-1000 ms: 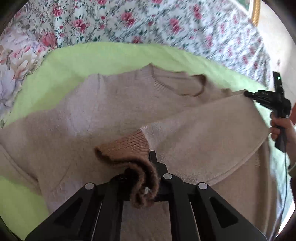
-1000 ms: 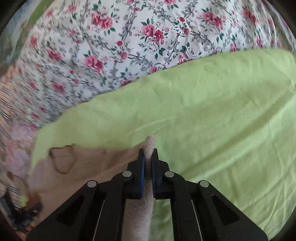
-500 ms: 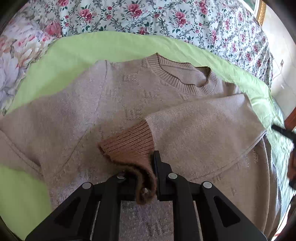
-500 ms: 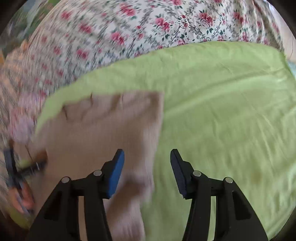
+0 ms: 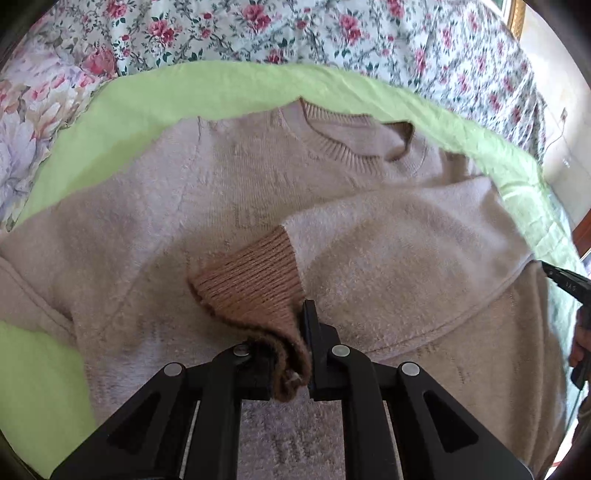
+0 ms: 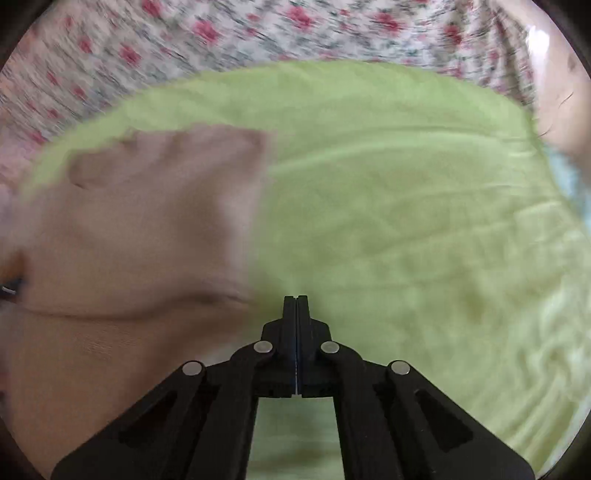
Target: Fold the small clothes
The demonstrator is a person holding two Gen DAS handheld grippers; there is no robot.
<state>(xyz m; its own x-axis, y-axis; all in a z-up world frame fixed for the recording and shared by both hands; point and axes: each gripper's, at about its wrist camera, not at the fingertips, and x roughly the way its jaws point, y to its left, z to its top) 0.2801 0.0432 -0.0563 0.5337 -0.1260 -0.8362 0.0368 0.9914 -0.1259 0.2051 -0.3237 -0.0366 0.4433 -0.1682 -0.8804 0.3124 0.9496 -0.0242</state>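
Observation:
A beige knit sweater point(image 5: 258, 184) lies flat on a light green cloth point(image 5: 147, 96), collar at the far side. Its right sleeve point(image 5: 406, 243) is folded across the chest. My left gripper point(image 5: 291, 325) is shut on that sleeve's brown ribbed cuff point(image 5: 255, 280), just above the sweater's middle. My right gripper point(image 6: 296, 301) is shut and empty over the green cloth point(image 6: 406, 221), just right of the sweater's edge point(image 6: 147, 229); that view is blurred. The right gripper's tip also shows in the left wrist view point(image 5: 565, 282) beside the sweater's right side.
A floral bedspread point(image 5: 295, 33) surrounds the green cloth on the far side and left. A pale wall and a gilded frame edge point(image 5: 515, 14) are at the far right. The person's hand point(image 5: 581, 343) holds the right gripper at the right edge.
My right gripper let go of the sweater's shoulder, opened, drew back to the right and shut empty. My left gripper kept hold of the cuff and stayed nearly still.

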